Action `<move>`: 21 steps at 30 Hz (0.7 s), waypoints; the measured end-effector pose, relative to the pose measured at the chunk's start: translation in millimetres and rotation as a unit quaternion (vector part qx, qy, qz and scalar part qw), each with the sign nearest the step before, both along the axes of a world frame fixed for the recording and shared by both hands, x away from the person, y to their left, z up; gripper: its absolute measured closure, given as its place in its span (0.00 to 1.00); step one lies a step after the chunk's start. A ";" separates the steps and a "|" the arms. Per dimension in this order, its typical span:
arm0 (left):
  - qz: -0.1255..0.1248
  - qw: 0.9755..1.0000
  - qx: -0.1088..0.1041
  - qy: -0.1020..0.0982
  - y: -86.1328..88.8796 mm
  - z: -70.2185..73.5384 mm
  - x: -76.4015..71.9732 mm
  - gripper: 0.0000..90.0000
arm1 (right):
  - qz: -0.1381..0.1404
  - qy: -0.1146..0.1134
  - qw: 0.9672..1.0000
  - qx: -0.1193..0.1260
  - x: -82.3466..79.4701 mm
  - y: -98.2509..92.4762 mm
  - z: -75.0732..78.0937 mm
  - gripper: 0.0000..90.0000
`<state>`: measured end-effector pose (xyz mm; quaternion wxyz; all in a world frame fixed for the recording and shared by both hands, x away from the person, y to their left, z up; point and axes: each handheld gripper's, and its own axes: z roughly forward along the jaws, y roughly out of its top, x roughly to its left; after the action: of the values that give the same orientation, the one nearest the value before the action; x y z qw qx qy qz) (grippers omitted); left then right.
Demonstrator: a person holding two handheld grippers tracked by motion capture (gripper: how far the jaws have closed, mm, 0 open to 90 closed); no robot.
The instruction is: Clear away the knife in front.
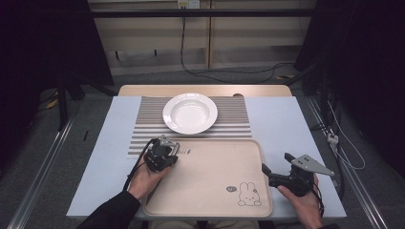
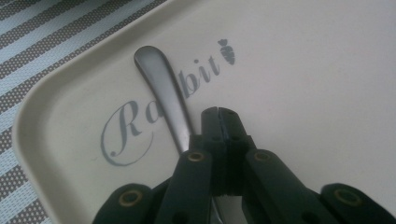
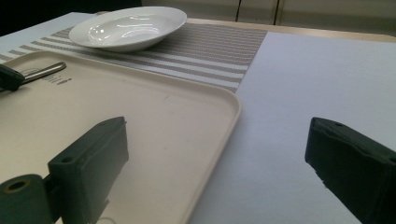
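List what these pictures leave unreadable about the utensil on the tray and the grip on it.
- Utensil head, left gripper view: hidden under the left gripper, so spoon or fork is unclear.
- Grip: jaws shut; contact is hidden.
- High view: tray lettering too small.

A grey metal utensil handle lies flat in the beige tray's corner, across its "Rabbit" lettering
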<state>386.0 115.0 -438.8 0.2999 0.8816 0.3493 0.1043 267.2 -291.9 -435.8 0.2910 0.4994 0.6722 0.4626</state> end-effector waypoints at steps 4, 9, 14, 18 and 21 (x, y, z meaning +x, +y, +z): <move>0.002 1.000 -0.004 0.008 3.3 0.4 1.6 1.00 | 0.002 -0.001 1.000 0.000 0.5 0.3 -0.1 0.07; 0.007 1.000 0.004 0.008 6.3 1.3 1.7 1.00 | 0.002 -0.002 1.000 0.000 0.5 0.4 0.1 0.07; 0.015 1.000 0.007 0.008 9.1 1.7 3.3 1.00 | 0.001 -0.002 1.000 0.000 0.2 0.2 0.3 0.06; 0.018 1.000 0.007 0.011 11.5 1.8 3.9 1.00 | 0.000 -0.002 1.000 -0.001 -0.1 0.0 0.6 0.06; 0.019 1.000 0.010 0.011 13.7 2.3 4.4 1.00 | -0.001 -0.002 1.000 -0.001 -0.1 0.1 0.7 0.07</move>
<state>390.4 128.8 -436.5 0.2850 0.8788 0.3684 0.1041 267.1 -291.7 -435.1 0.2934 0.4984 0.6717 0.4630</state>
